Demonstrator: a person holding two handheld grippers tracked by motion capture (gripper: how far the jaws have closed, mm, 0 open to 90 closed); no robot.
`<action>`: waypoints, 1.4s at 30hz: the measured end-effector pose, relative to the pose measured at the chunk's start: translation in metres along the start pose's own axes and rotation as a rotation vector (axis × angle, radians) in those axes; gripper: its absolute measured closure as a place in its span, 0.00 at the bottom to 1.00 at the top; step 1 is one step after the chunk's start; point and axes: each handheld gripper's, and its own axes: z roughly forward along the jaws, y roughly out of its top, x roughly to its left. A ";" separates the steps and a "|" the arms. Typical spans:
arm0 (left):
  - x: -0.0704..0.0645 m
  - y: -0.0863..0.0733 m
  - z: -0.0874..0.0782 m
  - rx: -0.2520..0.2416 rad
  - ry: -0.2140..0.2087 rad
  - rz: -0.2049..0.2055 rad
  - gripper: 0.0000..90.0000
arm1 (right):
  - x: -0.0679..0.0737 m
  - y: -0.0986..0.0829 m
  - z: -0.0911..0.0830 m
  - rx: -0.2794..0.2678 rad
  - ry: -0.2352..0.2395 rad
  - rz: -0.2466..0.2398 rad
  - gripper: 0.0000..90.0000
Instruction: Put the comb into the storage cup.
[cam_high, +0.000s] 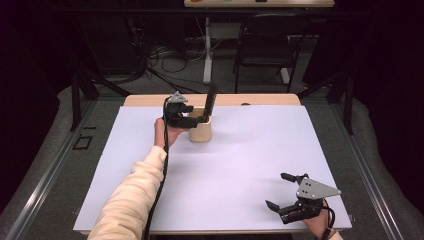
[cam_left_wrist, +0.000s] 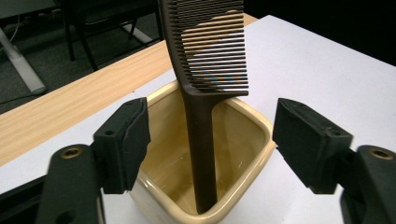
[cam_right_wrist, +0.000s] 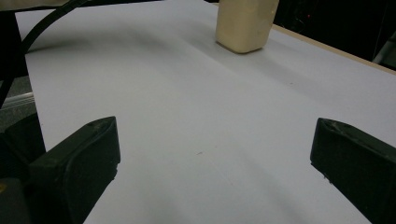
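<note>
A cream square cup (cam_high: 200, 131) stands at the back left of the white table mat (cam_high: 220, 165). A dark brown comb (cam_high: 210, 100) stands upright in the cup, teeth end up. In the left gripper view the comb (cam_left_wrist: 205, 93) rises from the cup (cam_left_wrist: 243, 154) between the two spread jaws, touching neither. My left gripper (cam_high: 196, 118) is open at the cup's left rim. My right gripper (cam_high: 280, 192) rests open near the front right corner, with bare mat between its jaws. The cup (cam_right_wrist: 243, 23) shows far off in the right gripper view.
A light wooden table edge (cam_high: 150, 100) runs behind the mat. A black chair (cam_high: 265, 45) and cables (cam_high: 160, 55) lie on the floor beyond. A sleeved forearm (cam_high: 130, 195) reaches in from the bottom left, with a black cable along it.
</note>
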 end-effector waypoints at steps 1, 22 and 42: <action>0.000 0.000 -0.001 0.005 -0.005 -0.001 0.27 | 0.000 0.000 0.000 0.000 -0.001 0.002 0.01; -0.012 -0.009 -0.029 0.039 0.041 0.056 0.04 | -0.003 -0.004 -0.001 0.005 0.006 0.016 0.01; -0.030 -0.036 -0.054 0.031 0.073 0.078 0.00 | -0.002 -0.004 -0.001 0.008 0.019 0.028 0.01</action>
